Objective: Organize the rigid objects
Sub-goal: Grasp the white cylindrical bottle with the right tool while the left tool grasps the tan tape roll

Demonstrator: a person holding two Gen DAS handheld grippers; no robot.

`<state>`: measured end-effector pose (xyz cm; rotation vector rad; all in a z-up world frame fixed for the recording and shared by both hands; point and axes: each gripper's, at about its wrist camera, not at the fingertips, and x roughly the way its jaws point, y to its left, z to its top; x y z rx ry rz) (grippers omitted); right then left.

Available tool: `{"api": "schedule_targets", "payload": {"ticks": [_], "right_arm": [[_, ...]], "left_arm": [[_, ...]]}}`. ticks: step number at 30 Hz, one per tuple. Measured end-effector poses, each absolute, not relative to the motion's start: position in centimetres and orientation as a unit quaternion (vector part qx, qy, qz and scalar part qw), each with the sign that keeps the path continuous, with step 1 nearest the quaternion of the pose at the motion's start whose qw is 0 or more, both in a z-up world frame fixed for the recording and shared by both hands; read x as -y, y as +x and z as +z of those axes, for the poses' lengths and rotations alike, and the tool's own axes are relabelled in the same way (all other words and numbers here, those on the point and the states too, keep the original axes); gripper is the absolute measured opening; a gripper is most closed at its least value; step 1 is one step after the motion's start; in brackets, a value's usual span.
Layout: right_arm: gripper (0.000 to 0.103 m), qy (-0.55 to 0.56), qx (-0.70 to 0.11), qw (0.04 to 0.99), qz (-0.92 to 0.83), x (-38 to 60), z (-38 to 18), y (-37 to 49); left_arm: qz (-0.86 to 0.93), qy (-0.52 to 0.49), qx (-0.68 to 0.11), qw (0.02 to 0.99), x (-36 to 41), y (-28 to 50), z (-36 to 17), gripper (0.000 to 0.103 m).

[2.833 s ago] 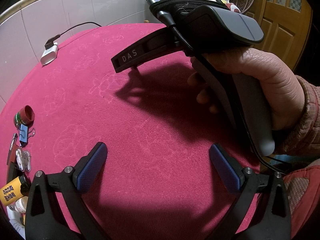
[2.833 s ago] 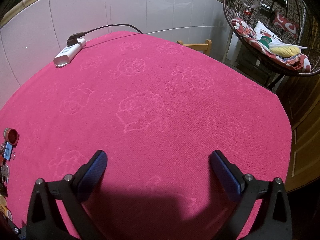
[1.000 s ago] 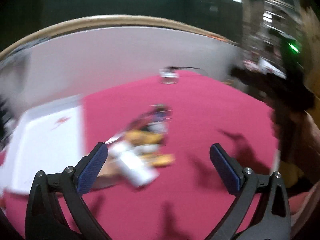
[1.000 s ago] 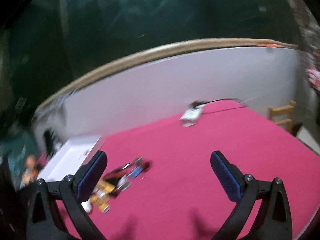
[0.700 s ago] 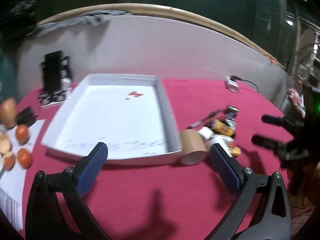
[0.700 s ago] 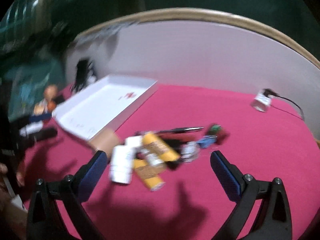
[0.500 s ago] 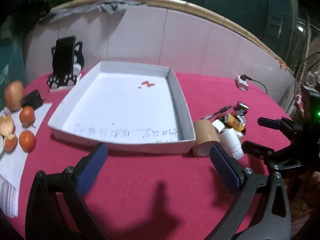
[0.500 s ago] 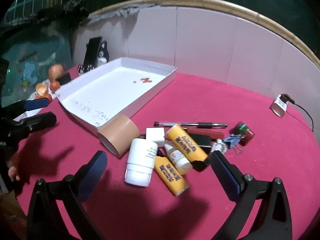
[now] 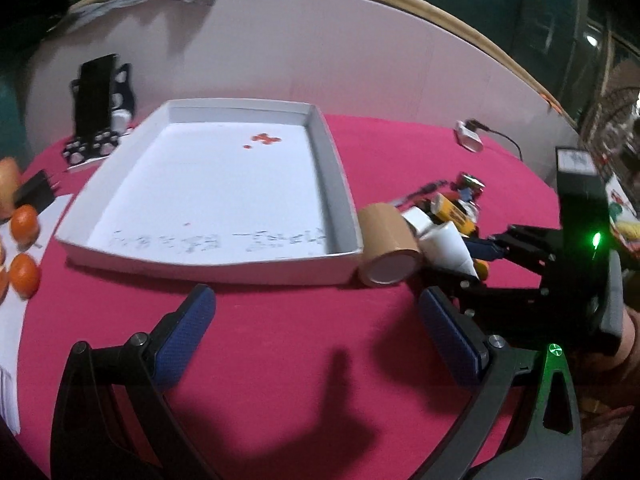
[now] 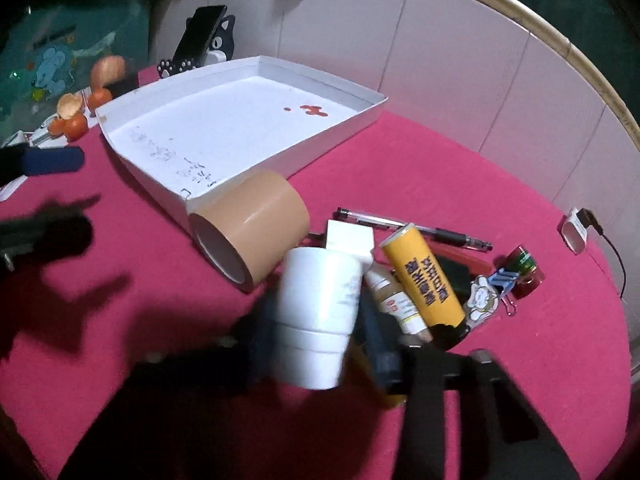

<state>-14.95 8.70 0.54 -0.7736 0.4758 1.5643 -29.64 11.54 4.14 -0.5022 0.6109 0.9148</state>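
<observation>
A white tray (image 9: 344,256) (image 10: 344,128) lies on the pink table. Beside it is a pile: a brown tape roll (image 9: 386,246) (image 10: 248,224), a white bottle (image 9: 448,248) (image 10: 320,304), a yellow tube (image 10: 424,276), a small vial (image 10: 394,300), a pen (image 10: 416,230), a red cap (image 10: 526,268) and a binder clip (image 10: 502,280). My right gripper (image 10: 320,340) has closed in around the white bottle, fingers blurred on both sides of it. My left gripper (image 9: 316,340) is open and empty in front of the tray.
Oranges (image 9: 24,248) and paper lie left of the tray. A phone on a cat stand (image 9: 98,116) stands behind it. A white charger with cable (image 9: 470,140) lies at the far edge. A tiled wall rings the table.
Both grippers swung left from bare tablecloth to the tray and pile. In the last half second the right gripper moved down onto the white bottle and narrowed around it.
</observation>
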Motion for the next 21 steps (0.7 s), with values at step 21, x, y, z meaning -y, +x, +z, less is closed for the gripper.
{"api": "schedule_targets", "payload": {"ticks": [21], "right_arm": [[0.037,-0.206,-0.281,0.602,0.718,-2.4,2.8,-6.7]], "left_arm": [[0.224,-0.07,-0.379,0.895,-14.9,-21.4,6.6,0.103]]}}
